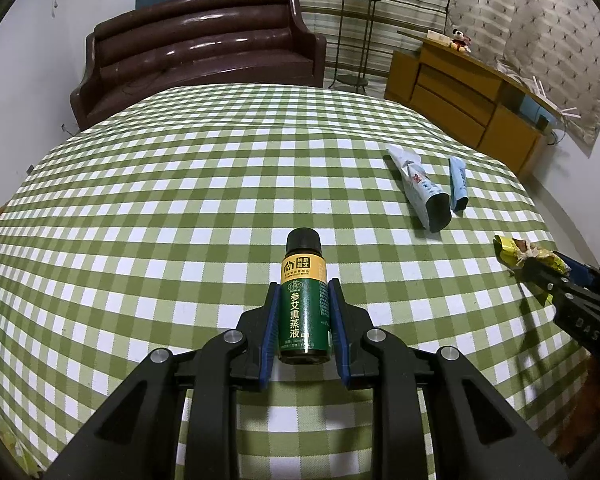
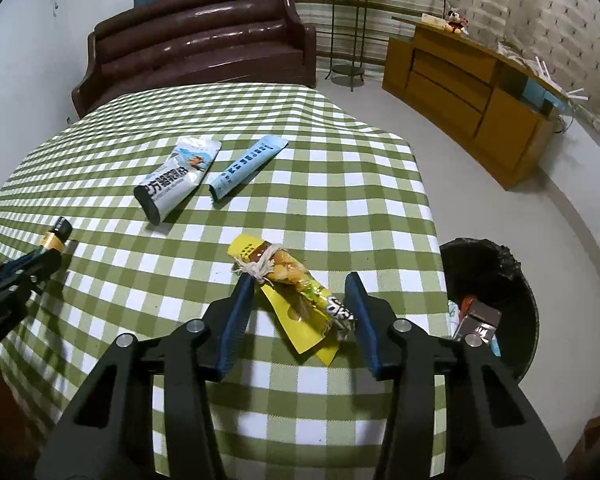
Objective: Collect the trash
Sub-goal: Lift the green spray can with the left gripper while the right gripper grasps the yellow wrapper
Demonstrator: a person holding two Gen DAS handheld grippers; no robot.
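Presently, a small green bottle (image 1: 304, 300) with black cap is held clamped between the blue pads of the left gripper (image 1: 304, 292), above the checked tablecloth (image 1: 180, 200). A yellow snack wrapper (image 2: 296, 296) is seen lying between the parted fingers of the right gripper (image 2: 300, 284), its ends at or near both pads; a grip cannot be told. Farther out, a grey-white pouch (image 2: 180, 176) and a blue sachet (image 2: 248, 168) are laid side by side. A black-lined bin (image 2: 496, 304) is placed beyond the table's right edge.
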